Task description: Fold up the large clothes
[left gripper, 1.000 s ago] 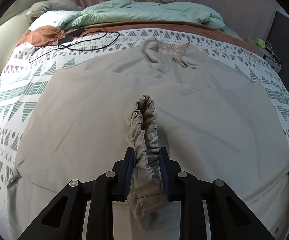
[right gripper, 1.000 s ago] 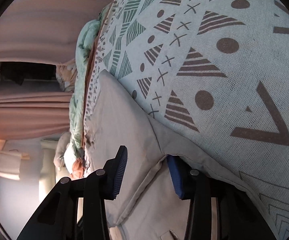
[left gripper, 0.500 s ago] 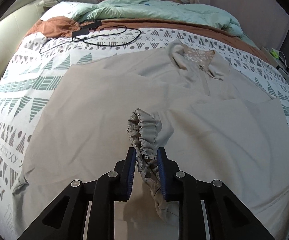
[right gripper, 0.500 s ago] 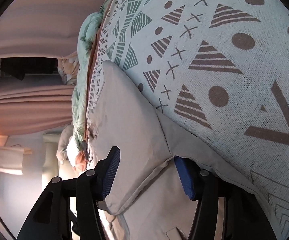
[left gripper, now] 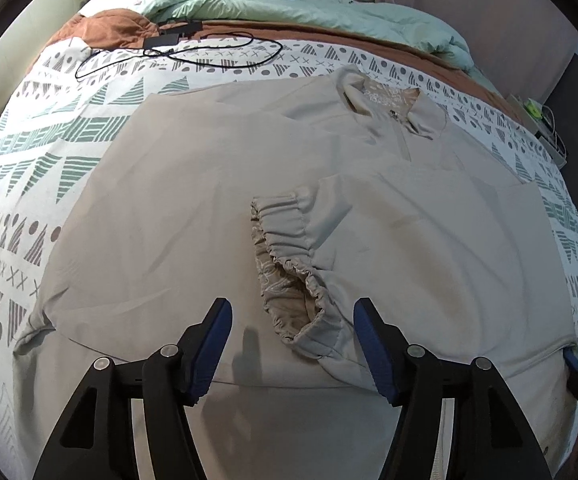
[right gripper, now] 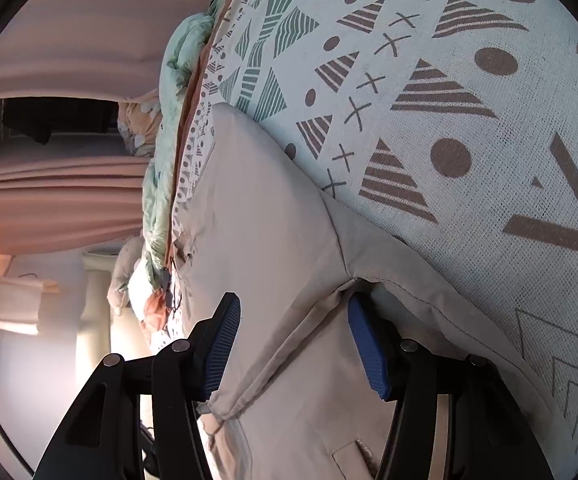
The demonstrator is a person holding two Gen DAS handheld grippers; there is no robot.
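Observation:
A beige jacket [left gripper: 193,208] lies spread front-up on the patterned bedspread [left gripper: 49,168], collar [left gripper: 393,100] at the far side. One sleeve is folded across the body, and its gathered elastic cuff [left gripper: 285,264] rests on the jacket. My left gripper [left gripper: 292,314] hovers over that cuff with its jaws opening; the cuff lies between the blue pads, untouched. My right gripper [right gripper: 292,308] stands open at the jacket's side [right gripper: 273,240], straddling a seam fold; the right-hand pad sits against the fold, the other is free. Its tip [left gripper: 571,360] shows at the right edge of the left wrist view.
A black cable with a charger [left gripper: 177,50] lies on the bed beyond the jacket. A mint duvet [left gripper: 289,0] and a brown blanket [left gripper: 113,30] are bunched at the headboard end. A bedside table [left gripper: 545,120] stands at right, curtains [right gripper: 57,200] beyond the bed.
My left gripper has opened and let go of the cuff, which has dropped onto the jacket body. The right gripper's jaws have spread wider around the seam fold.

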